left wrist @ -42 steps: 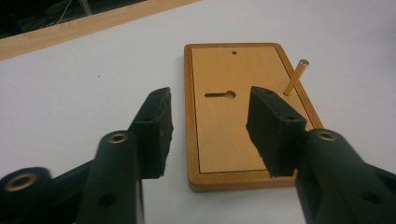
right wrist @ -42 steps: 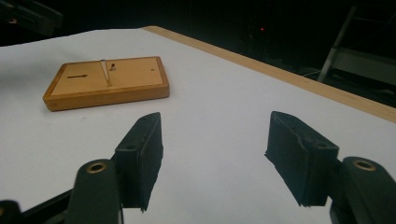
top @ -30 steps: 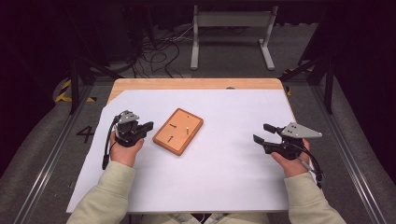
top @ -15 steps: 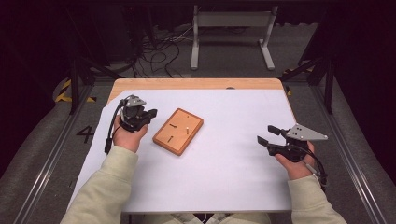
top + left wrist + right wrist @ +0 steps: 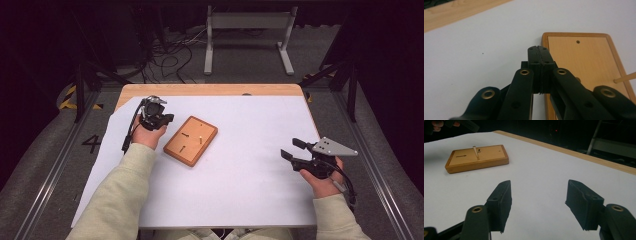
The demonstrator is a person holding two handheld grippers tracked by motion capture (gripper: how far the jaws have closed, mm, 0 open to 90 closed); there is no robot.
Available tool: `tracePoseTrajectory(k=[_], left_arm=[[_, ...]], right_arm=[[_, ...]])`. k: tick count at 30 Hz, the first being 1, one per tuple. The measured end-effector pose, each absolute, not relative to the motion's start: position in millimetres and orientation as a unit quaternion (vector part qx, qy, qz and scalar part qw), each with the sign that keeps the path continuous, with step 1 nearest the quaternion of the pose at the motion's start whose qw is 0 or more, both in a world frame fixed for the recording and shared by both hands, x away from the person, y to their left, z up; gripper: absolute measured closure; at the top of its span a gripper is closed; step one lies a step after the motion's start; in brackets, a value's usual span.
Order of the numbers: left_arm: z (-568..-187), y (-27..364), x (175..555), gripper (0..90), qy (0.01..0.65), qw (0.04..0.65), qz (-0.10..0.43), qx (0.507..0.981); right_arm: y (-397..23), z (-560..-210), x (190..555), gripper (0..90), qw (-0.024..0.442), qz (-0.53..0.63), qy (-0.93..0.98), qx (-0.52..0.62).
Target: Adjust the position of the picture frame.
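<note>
**A:** Item one, largest?

**B:** Table (image 5: 210, 90), light wood, its top almost wholly under a white sheet (image 5: 250, 185). Bare wood shows as a strip along the far edge, at twelve o'clock in the high view.

**A:** Next?

**B:** Wooden board (image 5: 190, 140), rectangular, raised rim, orange-brown. It lies flat on the sheet, at about ten o'clock from the sheet's middle, turned at an angle to the table edges. Small holes in its face; one thin pale peg (image 5: 200, 139) stands in it, seen also in the right gripper view (image 5: 476, 152). In the left gripper view a peg (image 5: 624, 77) shows at the three o'clock edge of the picture.

**A:** Grippers?

**B:** Right gripper (image 5: 295, 149), black, with a grey three-cornered plate on top, held in the person's right hand (image 5: 322, 181) at four o'clock on the sheet, well apart from the board. Jaws stand wide apart with nothing between them; its own view shows white sheet in the gap, and the board lies off at ten o'clock.

**A:** And the other?

**B:** Left gripper (image 5: 168, 118), black, held in the left hand (image 5: 145, 135) at ten o'clock on the sheet, just beside the board's left corner. In its own view the jaws are pressed together, pad against pad, holding nothing, with the tips over the board's near rim. Whether they touch the board cannot be told.

**A:** Smallest?

**B:** Cable (image 5: 129, 134), dark, trailing from the left gripper toward seven o'clock.
</note>
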State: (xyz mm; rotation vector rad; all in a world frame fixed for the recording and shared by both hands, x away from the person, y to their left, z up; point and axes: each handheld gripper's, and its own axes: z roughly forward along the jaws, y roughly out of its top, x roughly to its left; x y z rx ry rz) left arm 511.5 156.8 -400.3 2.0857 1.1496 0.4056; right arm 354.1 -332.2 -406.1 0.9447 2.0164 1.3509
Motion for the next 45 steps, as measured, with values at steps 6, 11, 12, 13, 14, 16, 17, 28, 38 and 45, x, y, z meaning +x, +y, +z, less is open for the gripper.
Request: tracePoseTrajectory(k=[6,11,12,13,14,16,17,28,38,45], left_arm=[[-419,149,522,89.8,0.449,0.342,0.129,0.815],[-432,142,528,89.8,0.451,0.338,0.122,0.817],[-432,142,528,89.8,0.451,0.338,0.122,0.817],[-434,141,530,89.8,0.452,0.336,0.118,0.818],[-436,141,531,89.8,0.452,0.335,0.114,0.819],[-440,138,532,89.8,0.45,0.327,0.118,0.823],[-442,138,532,89.8,0.452,0.326,0.116,0.822],[-448,137,534,90.0,0.451,0.318,0.109,0.827],[-447,107,522,90.0,0.414,0.326,0.077,0.846],[-447,87,511,90.0,0.395,0.332,0.062,0.855]], right_arm=[[-334,-407,351,37.2,0.267,0.499,0.746,0.352],[-334,-406,349,37.2,0.266,0.499,0.746,0.353],[-334,-406,349,37.2,0.266,0.499,0.746,0.352],[-334,-407,349,37.2,0.265,0.499,0.746,0.352],[-334,-407,349,37.2,0.265,0.499,0.747,0.352],[-334,-407,349,37.2,0.264,0.499,0.747,0.352],[-334,-407,349,37.1,0.264,0.498,0.748,0.352],[-333,-408,349,37.1,0.262,0.498,0.749,0.35],[-332,-408,349,37.0,0.26,0.497,0.75,0.352],[-332,-408,349,37.0,0.259,0.497,0.75,0.351]])
